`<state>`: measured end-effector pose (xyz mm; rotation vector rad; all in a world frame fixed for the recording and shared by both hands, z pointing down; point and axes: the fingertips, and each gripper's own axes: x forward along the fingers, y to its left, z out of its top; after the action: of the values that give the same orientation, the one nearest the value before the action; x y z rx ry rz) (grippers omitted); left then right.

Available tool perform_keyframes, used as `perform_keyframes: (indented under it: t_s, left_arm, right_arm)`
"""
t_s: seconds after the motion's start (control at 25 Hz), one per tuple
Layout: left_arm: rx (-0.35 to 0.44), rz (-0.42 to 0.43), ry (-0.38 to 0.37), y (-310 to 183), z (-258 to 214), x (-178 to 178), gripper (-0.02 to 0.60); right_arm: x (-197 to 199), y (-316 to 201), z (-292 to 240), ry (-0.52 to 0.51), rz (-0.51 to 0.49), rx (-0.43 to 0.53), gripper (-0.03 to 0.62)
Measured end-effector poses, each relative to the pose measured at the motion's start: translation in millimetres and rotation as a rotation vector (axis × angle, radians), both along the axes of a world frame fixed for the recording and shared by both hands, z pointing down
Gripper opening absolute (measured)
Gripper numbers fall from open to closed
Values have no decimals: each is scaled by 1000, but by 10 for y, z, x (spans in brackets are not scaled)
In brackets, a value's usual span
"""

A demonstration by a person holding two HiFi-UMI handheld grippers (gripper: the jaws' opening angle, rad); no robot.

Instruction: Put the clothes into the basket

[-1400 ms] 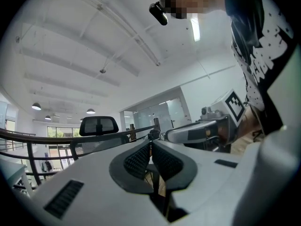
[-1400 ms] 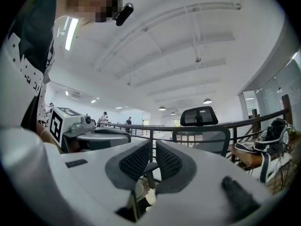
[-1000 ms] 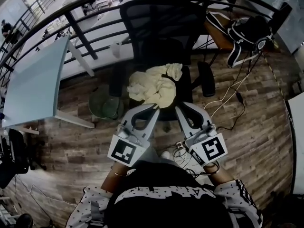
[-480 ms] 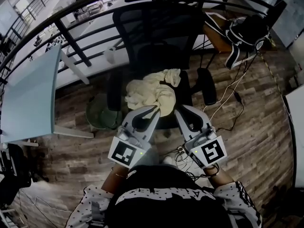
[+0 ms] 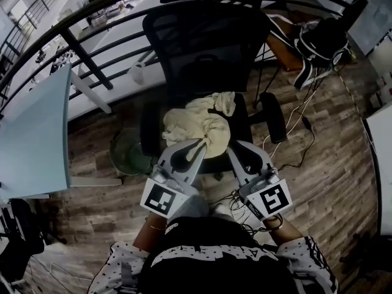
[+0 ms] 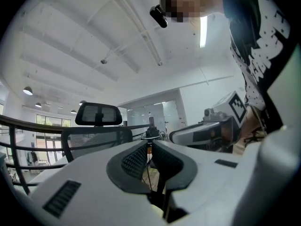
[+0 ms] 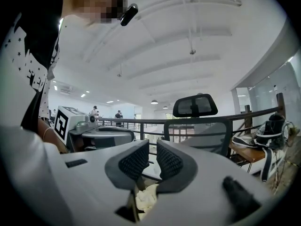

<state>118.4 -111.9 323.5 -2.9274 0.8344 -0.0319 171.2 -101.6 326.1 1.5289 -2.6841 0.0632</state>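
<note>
The round green basket (image 5: 122, 159) stands on the wood-plank floor (image 5: 324, 164), just left of the black mesh chair (image 5: 205, 48); its inside is too dim to read. The crumpled pale-yellow clothes (image 5: 197, 122) lie in 1 soft heap on the chair seat. The left gripper (image 5: 199, 143) and right gripper (image 5: 233, 147) reach its near edge, each with its 2 ribbed pads pressed together, pinching nothing.

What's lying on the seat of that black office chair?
A crumpled pale yellow garment lies heaped on the seat of the office chair. It covers most of the seat, so anything beneath the heap is hidden.
</note>
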Motion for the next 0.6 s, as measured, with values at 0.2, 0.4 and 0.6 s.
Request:
perform_keyframes:
  t_s: [0.2,0.4,0.6]
  left_arm:
    - [-5,24,0,-204,134,-128,17]
    - [-31,-10,8,-364,281,-245,17]
    - [-7,22,-22,-380,438,-199,17]
  right_arm:
    - [-131,-188,81,19,19,0,32]
    - [-175,-221,217,56,28,0,32]
    - [-67,-224,327,53,43,-13,34]
